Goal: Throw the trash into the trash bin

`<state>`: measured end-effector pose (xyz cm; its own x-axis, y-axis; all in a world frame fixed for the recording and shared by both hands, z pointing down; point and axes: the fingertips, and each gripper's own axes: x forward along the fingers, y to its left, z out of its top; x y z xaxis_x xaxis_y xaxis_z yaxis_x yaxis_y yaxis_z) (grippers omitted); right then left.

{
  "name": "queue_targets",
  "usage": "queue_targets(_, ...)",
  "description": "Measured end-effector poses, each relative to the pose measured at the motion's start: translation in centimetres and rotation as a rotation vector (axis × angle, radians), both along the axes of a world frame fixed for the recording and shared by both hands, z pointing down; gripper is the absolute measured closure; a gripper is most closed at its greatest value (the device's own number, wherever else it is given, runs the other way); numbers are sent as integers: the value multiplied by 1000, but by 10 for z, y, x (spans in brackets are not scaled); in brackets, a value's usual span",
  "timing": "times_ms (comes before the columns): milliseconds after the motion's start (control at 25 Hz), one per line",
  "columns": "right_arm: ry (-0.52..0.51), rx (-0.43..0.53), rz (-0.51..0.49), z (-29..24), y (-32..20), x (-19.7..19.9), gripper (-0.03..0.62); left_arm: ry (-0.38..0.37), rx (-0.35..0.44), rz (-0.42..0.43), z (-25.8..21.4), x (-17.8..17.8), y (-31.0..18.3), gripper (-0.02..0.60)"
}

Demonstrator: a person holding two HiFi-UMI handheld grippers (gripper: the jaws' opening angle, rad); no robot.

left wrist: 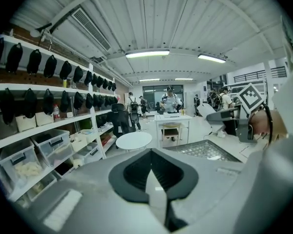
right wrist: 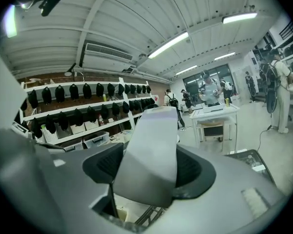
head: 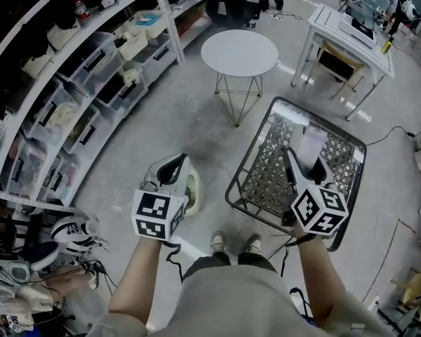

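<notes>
Right tongs (head: 307, 161) clamp a wide whitish trash piece (head: 312, 142) over the 1 o'clock metal wire-mesh bin (head: 251, 149); left tongs (head: 174, 163) pinch a thin white strip (left wrist: 155, 189).

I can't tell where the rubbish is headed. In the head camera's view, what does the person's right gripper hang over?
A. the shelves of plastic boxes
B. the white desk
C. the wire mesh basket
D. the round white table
C: the right gripper, closed on a pale flat piece, shows directly over the wire mesh basket on the floor.
</notes>
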<state>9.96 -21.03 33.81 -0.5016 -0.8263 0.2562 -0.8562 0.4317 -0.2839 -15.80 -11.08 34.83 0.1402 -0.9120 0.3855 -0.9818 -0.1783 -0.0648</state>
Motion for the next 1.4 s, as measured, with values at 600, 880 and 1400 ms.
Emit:
queue_targets(600, 69, -10, -420, 24, 38, -186, 279, -13, 0, -228, 5, -112, 63, 580)
queue_targets(880, 153, -58, -598, 80, 65, -277, 279, 7, -55, -326, 46, -170, 93, 578)
queue_targets(1400, 282, -311, -827, 238, 134, -388, 279, 126, -222, -394, 170, -233, 136, 580)
